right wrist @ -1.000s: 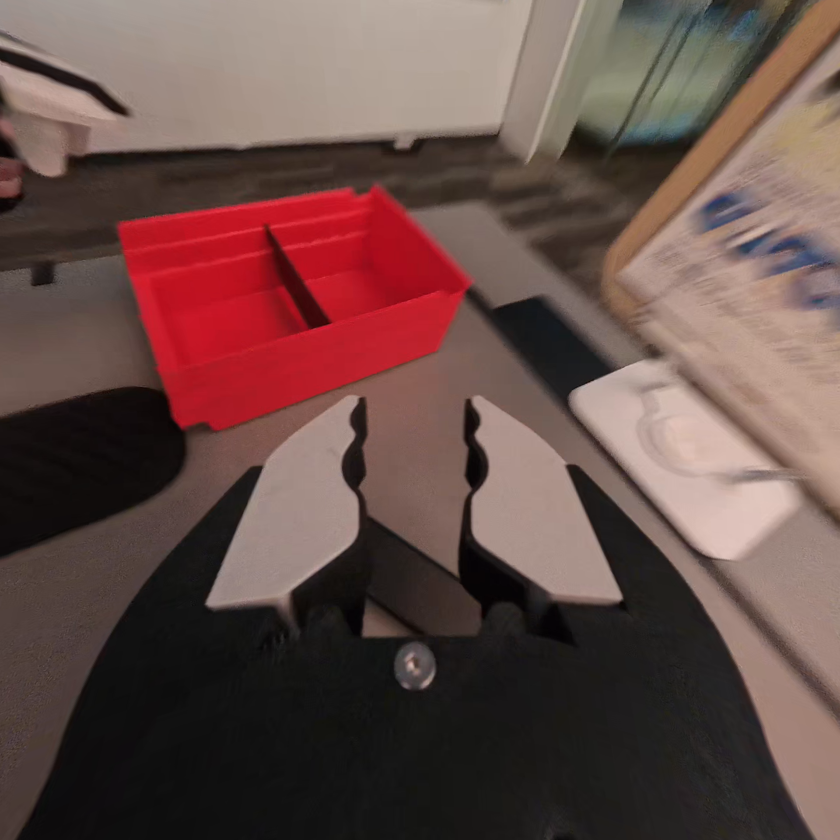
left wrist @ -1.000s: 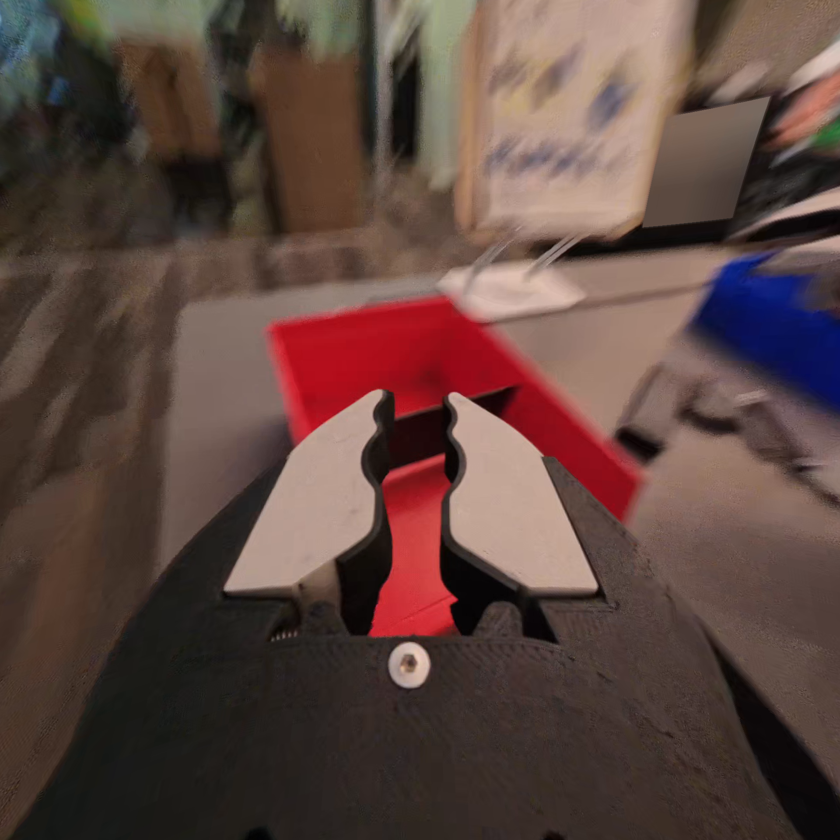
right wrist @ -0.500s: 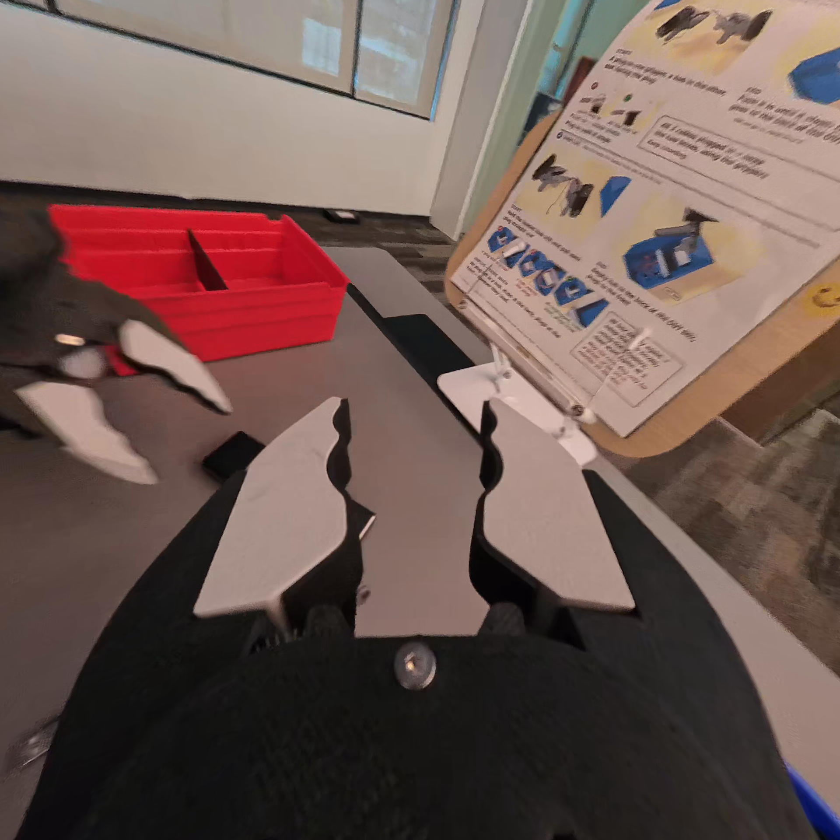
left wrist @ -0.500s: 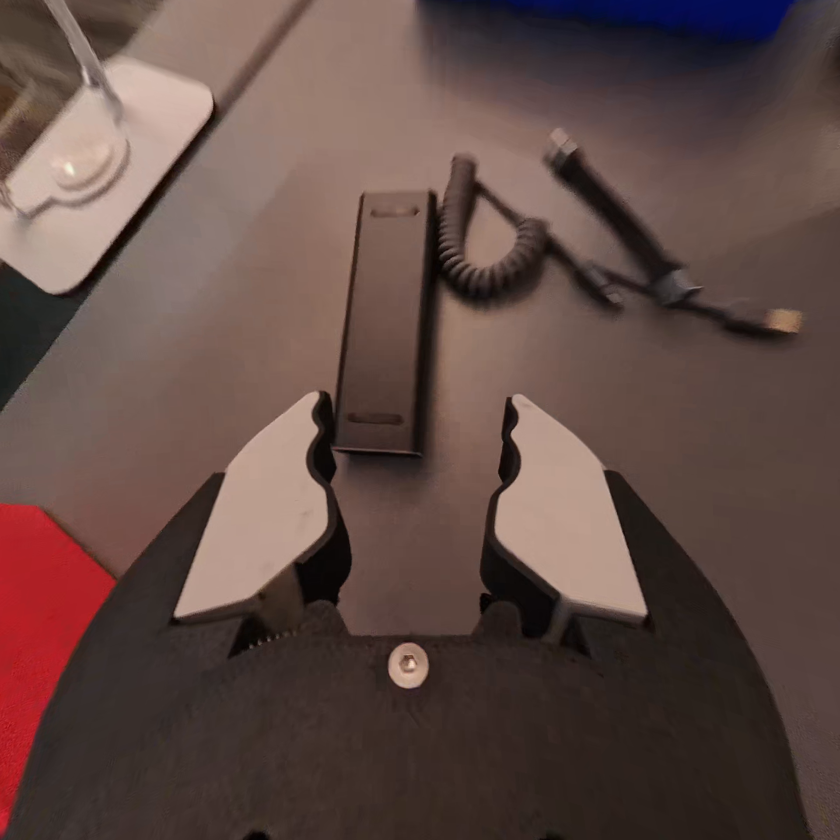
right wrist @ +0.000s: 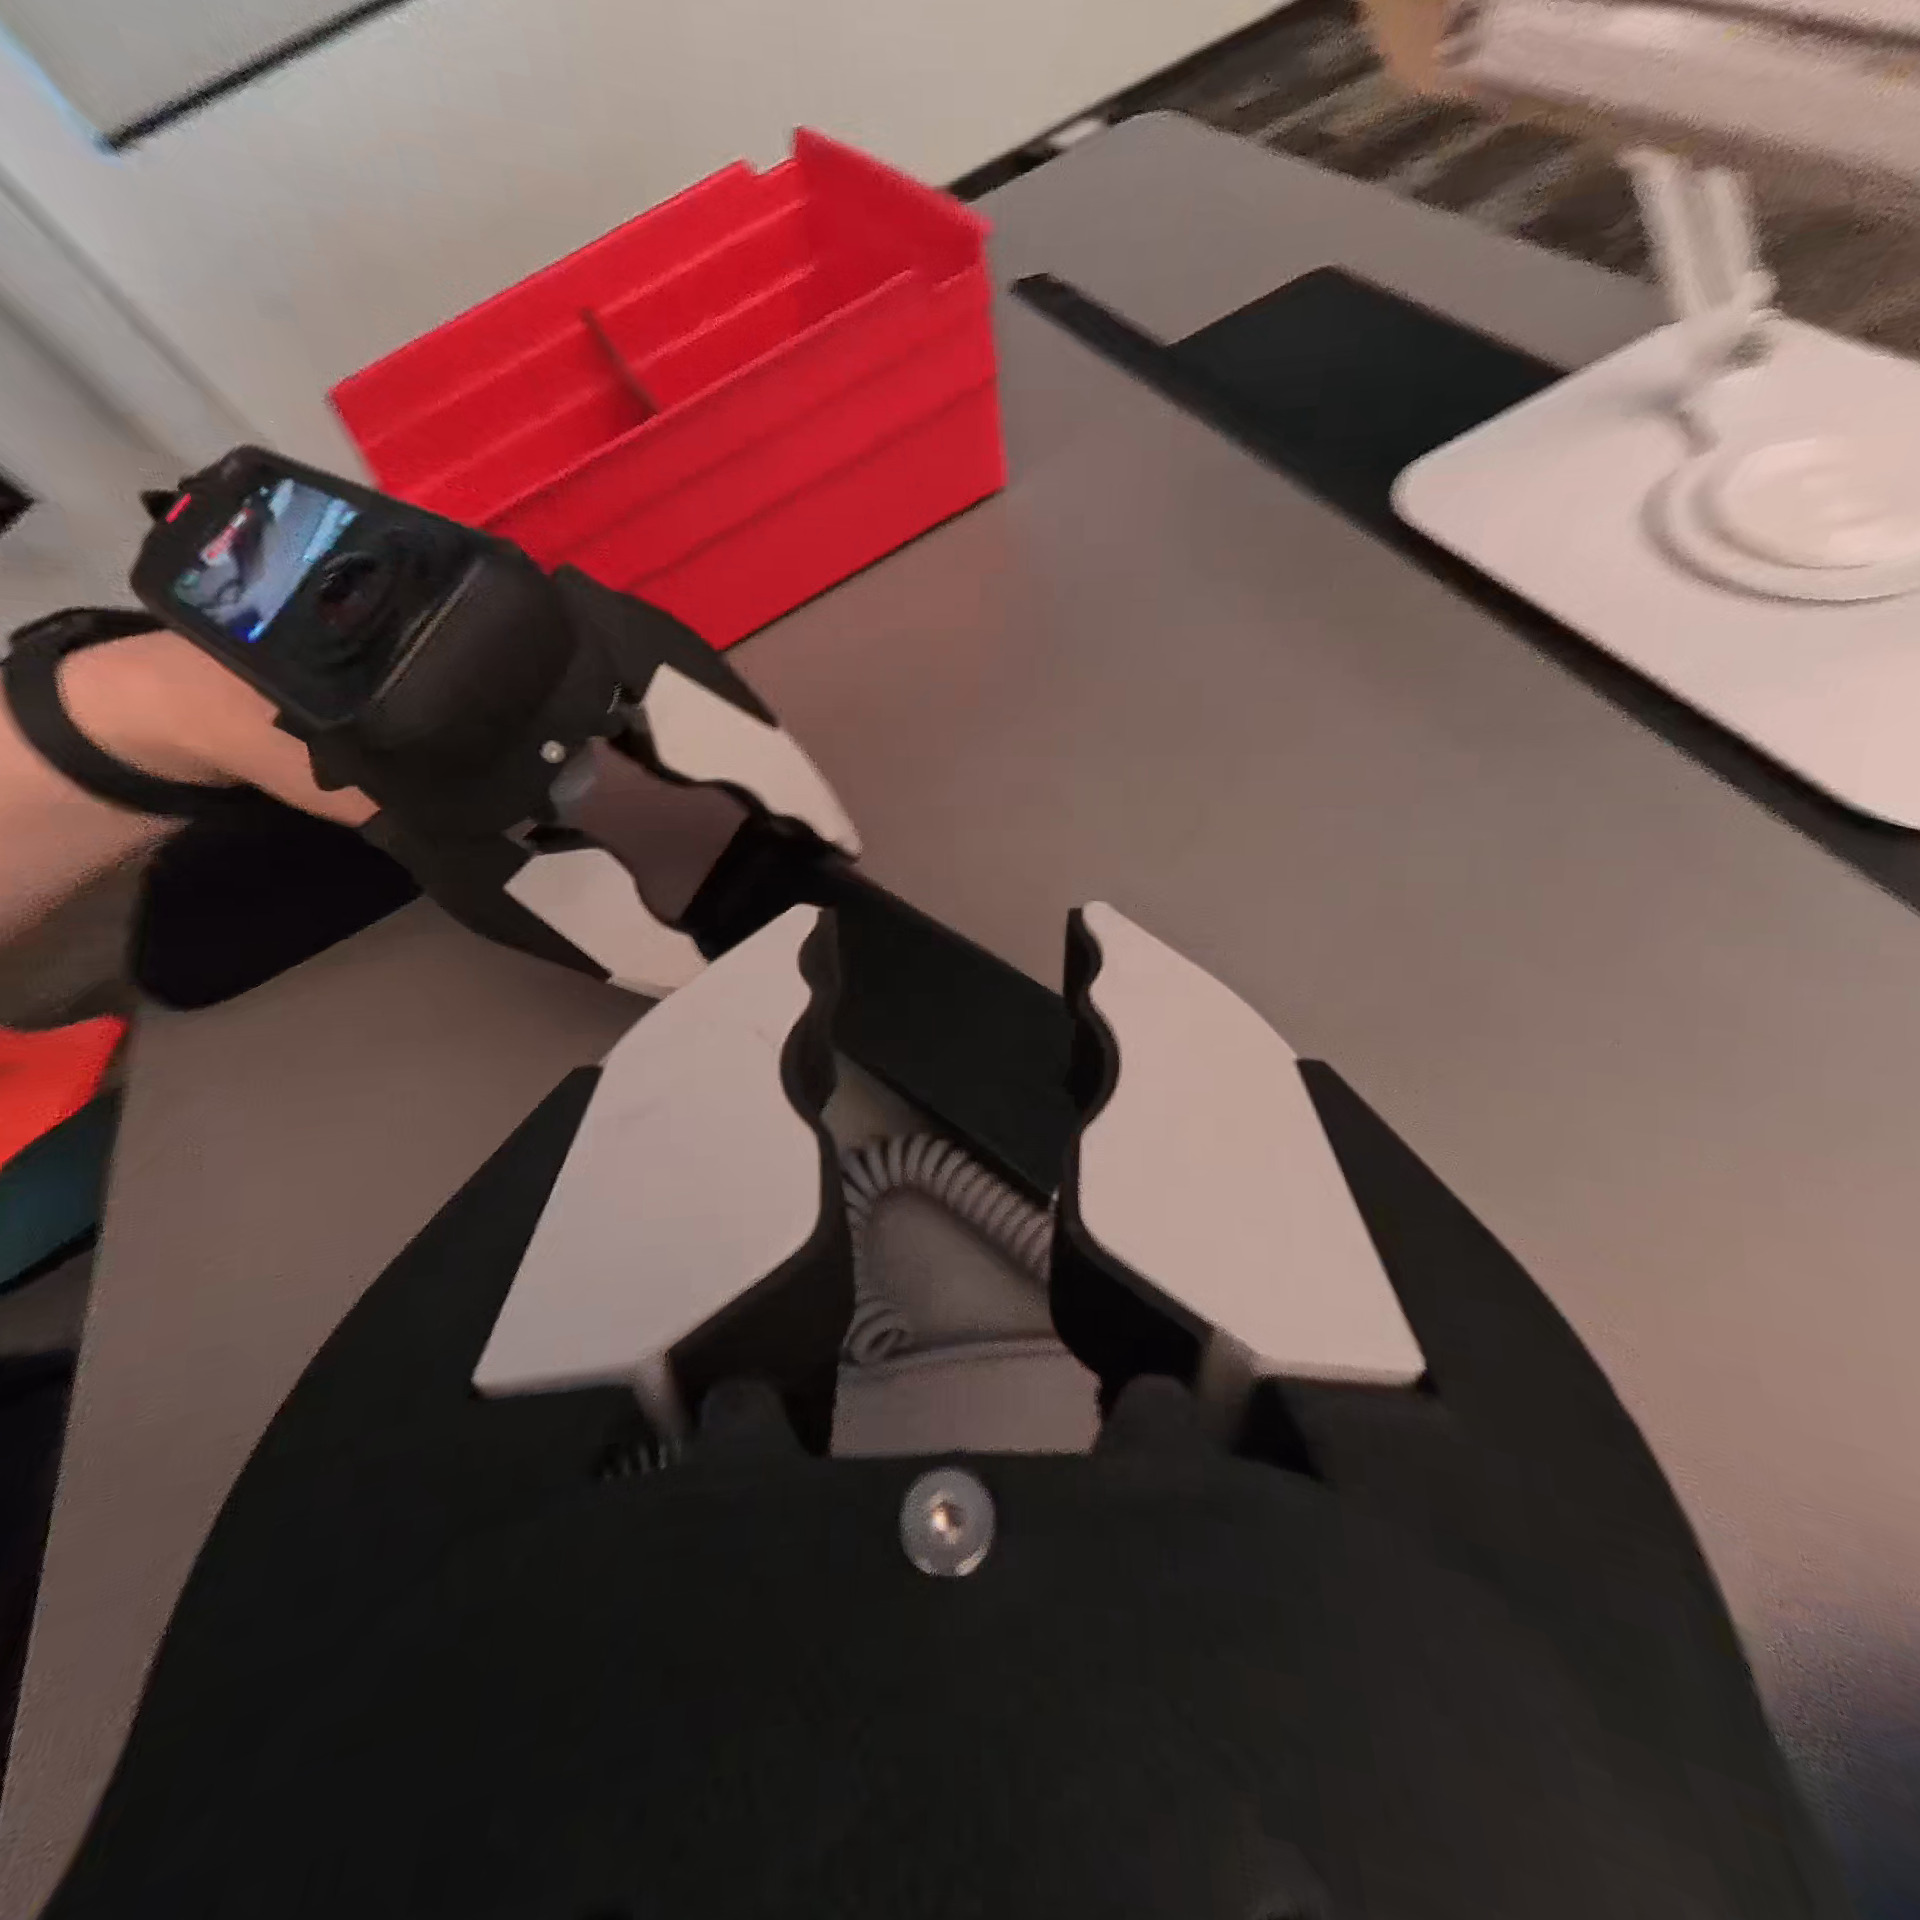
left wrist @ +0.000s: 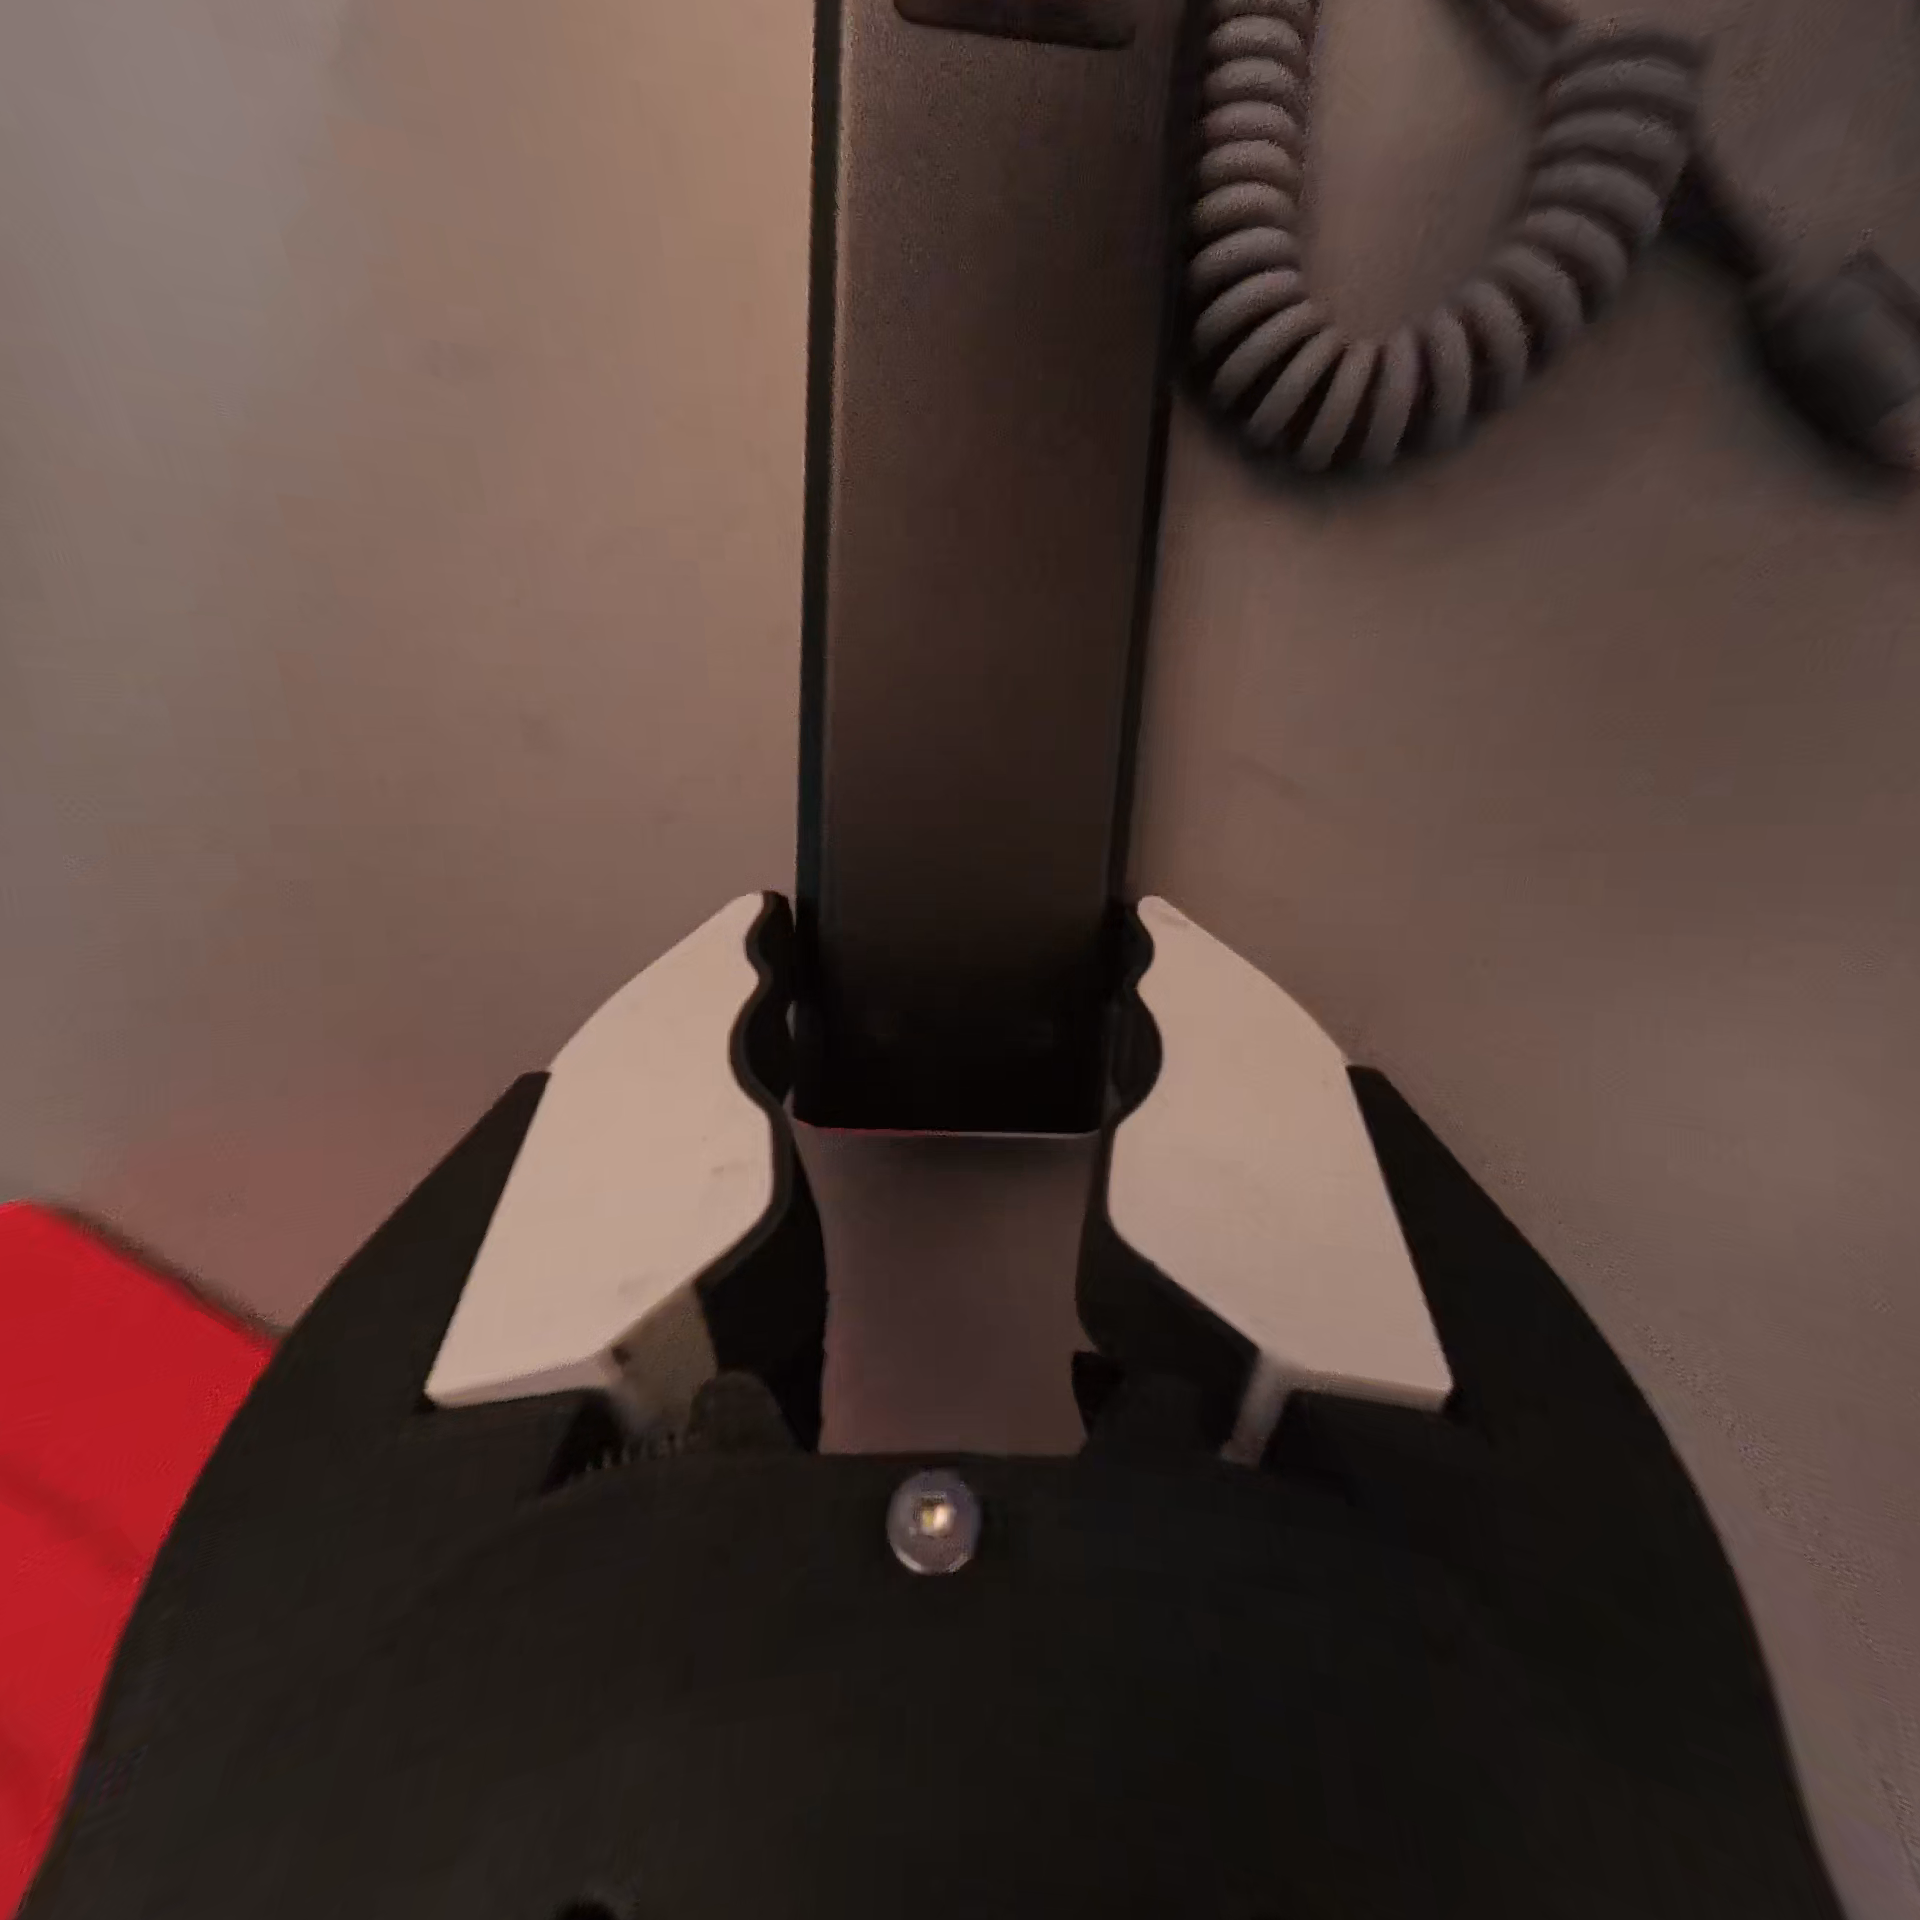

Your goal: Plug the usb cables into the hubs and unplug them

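Hub (left wrist: 977, 582) end clamped between left tongs (left wrist: 948, 997); right tongs (right wrist: 940, 997) gape above it.

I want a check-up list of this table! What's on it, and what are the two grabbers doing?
Surface: grey table, bare in the middle.
Job's things: long black hub lying flat.
Clutter: red bin; white stand base.
Grippers: left gripper around the hub's near end, contact unclear; right gripper open, holding nothing.
Cables: curly grey cable beside the hub, unplugged.
Surroundings: pale wall; dark floor, blurred.
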The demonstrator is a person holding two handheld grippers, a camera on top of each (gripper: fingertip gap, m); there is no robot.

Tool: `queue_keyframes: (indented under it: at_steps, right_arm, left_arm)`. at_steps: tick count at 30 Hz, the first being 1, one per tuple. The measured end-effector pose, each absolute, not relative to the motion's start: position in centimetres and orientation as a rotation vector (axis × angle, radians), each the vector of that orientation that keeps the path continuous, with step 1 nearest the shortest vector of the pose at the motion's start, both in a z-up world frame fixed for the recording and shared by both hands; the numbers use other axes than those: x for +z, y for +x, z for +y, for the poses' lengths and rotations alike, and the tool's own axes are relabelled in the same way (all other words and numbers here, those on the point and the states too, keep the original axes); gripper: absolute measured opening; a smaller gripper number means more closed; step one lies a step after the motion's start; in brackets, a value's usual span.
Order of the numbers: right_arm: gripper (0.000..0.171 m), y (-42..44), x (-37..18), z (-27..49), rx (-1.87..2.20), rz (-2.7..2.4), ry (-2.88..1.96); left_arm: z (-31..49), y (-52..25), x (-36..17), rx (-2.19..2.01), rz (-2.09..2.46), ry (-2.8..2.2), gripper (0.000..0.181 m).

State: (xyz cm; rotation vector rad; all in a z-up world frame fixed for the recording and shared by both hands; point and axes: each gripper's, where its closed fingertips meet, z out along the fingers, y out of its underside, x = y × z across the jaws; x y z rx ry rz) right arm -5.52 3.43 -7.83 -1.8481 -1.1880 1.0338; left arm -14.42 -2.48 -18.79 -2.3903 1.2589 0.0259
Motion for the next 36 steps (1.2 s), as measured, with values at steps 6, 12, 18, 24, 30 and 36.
queue_keyframes:
  at_steps: [6, 12, 18, 24, 30, 36]
  right_arm:
    - [0.063, -7.9, -10.5, -0.1, 1.028, -1.522, -1.615]
    - [0.060, -8.7, -16.6, 0.4, 0.675, -1.910, -1.633]
    - [0.030, -8.4, -17.0, -1.7, 0.659, -2.023, -1.404]
    - [0.029, -8.5, -17.0, -1.7, 0.396, -2.059, -1.143]
    - [0.029, -8.8, -16.9, -1.3, 0.139, -2.024, -0.894]
    - [0.032, -8.5, -17.2, -3.4, 0.270, -2.051, -0.969]
  left_arm:
    - [-2.0, -16.6, -16.9, 0.743, 1.459, -1.925, 0.059]
    - [-3.0, -16.1, -15.9, 0.921, 1.422, -1.666, 0.059]
    - [-4.7, -16.4, -16.3, 0.652, 1.207, -1.852, 0.056]
    - [-6.8, -16.4, -14.2, 0.012, 0.815, -2.094, 0.063]
    - [-7.2, -17.0, -17.9, 0.079, 0.909, -2.216, 0.075]
    - [-6.9, -15.1, -18.5, -0.153, 0.803, -2.251, 0.067]
